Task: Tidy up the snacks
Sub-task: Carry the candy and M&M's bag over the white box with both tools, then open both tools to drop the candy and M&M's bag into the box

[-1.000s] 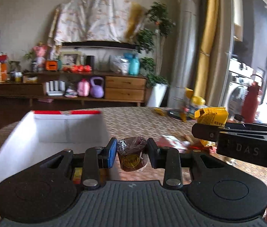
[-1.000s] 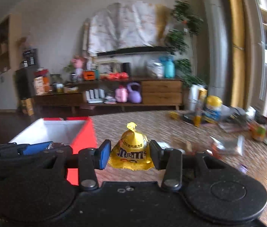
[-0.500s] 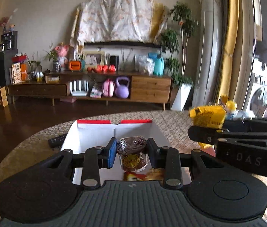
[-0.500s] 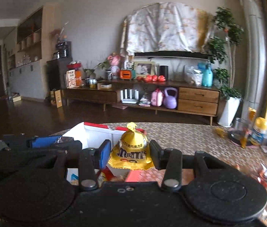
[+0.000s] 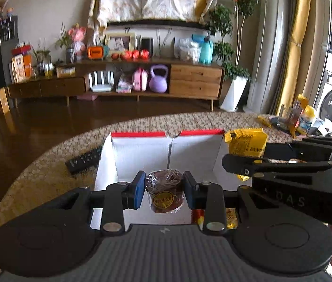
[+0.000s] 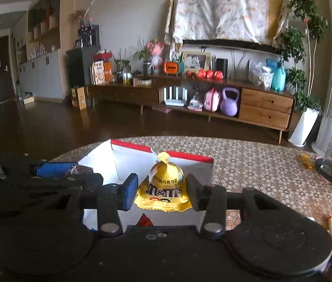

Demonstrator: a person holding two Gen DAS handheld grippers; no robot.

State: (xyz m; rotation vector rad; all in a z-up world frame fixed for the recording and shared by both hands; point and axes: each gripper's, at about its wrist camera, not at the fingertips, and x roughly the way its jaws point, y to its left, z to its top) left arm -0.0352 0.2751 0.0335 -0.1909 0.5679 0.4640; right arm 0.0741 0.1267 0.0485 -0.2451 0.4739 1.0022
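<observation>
My left gripper [image 5: 163,189] is clamped on a small brown cake [image 5: 165,193] in clear wrap with a round yellow label, both pads pressing its sides. It hangs over the open white box [image 5: 142,155] with the red rim, above the near part of the box's inside. My right gripper [image 6: 160,193] is clamped on a yellow candy bag [image 6: 162,189], its twisted top pointing up; in the left view that bag [image 5: 246,143] shows just right of the box's right wall, and in the right view it sits over the box [image 6: 128,162], near its right wall. The two grippers are side by side, close together. Down in the box I can make out a few wrappers, red and gold [image 5: 230,219], at the near right corner. A black remote [image 5: 83,161] lies on the patterned table [image 5: 55,164] just left of the box. Far right on the table stand a glass [image 6: 330,162] and some bottles.
</observation>
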